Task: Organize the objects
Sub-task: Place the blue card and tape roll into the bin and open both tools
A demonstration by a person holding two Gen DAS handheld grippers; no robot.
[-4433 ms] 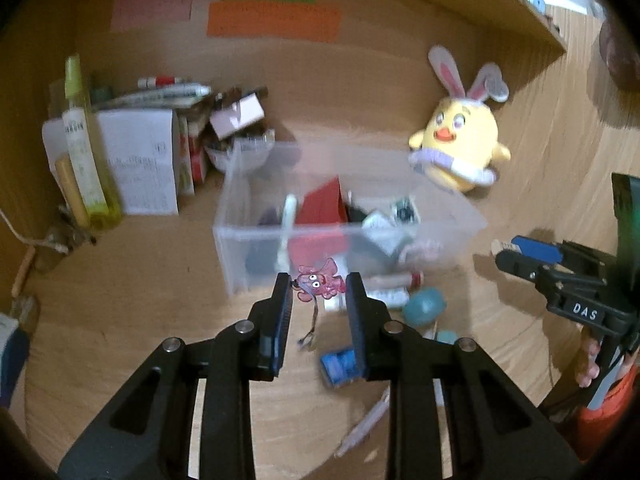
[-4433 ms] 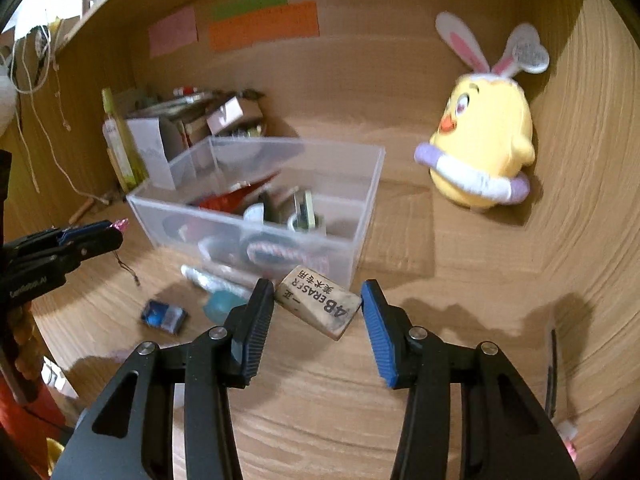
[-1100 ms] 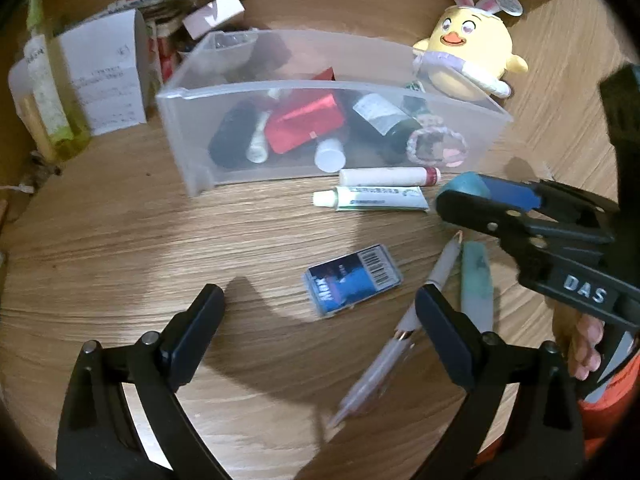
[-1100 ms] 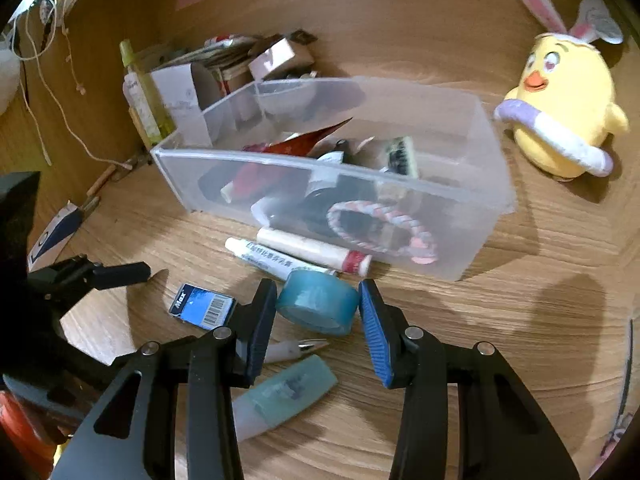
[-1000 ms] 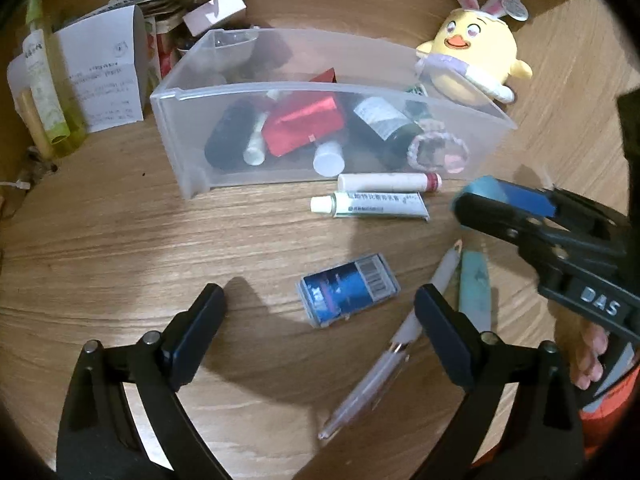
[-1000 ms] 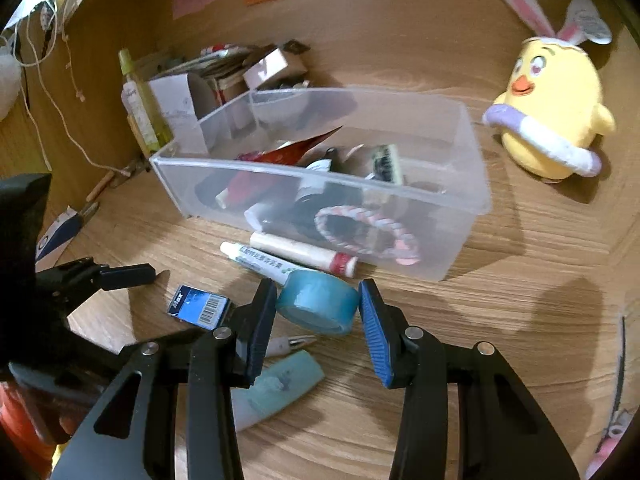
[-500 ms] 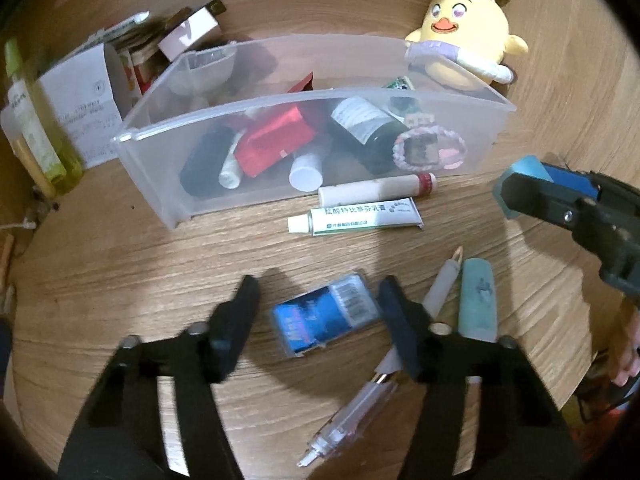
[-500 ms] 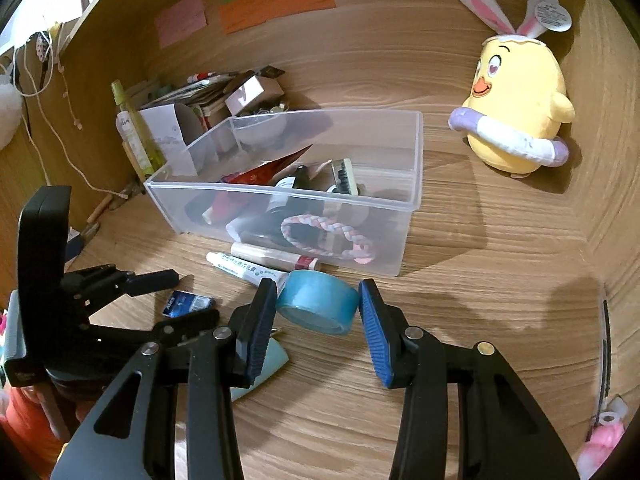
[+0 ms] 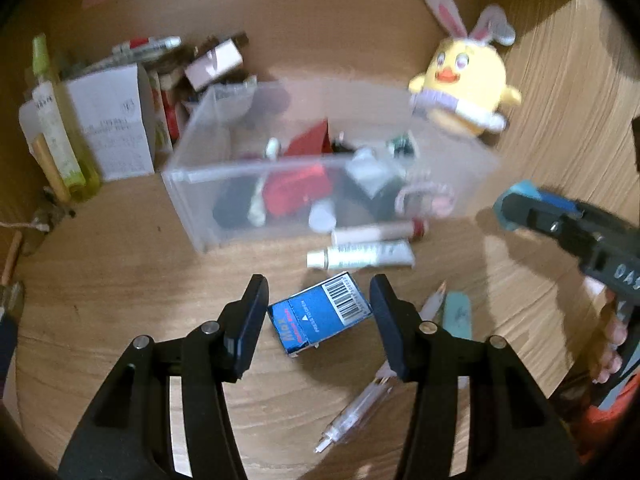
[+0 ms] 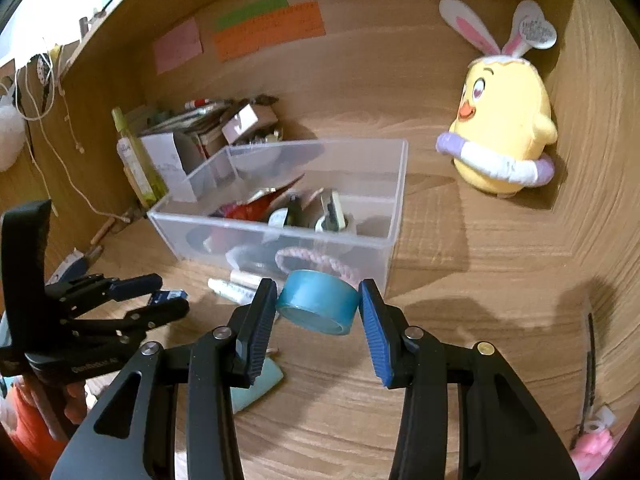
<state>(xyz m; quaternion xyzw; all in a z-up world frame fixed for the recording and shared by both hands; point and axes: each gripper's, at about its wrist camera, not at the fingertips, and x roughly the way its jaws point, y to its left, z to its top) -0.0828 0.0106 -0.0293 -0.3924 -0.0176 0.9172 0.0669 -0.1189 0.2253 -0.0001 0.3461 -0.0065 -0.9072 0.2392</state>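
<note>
Left gripper (image 9: 318,312) is clamped across the short sides of the blue box (image 9: 320,316), a light, stiff, smooth card pack raised off the tabletop (image 9: 120,280). Right gripper (image 10: 318,308) pinches the rigid tape roll (image 10: 318,306) by its rim, before the clear bin (image 10: 396,200).

Warm, fairly dim indoor light fills both views, with a bright white patch at the upper left of the right wrist view. The left wrist view is soft with motion blur: the clear bin (image 9: 320,168) and plush chick (image 9: 464,92) smear, and only the lower centre stays crisp. The right wrist view is sharper. Dark shadows fall on the wood at lower right. Fisheye bending curves the edges, and black vignetting rims the corners.
</note>
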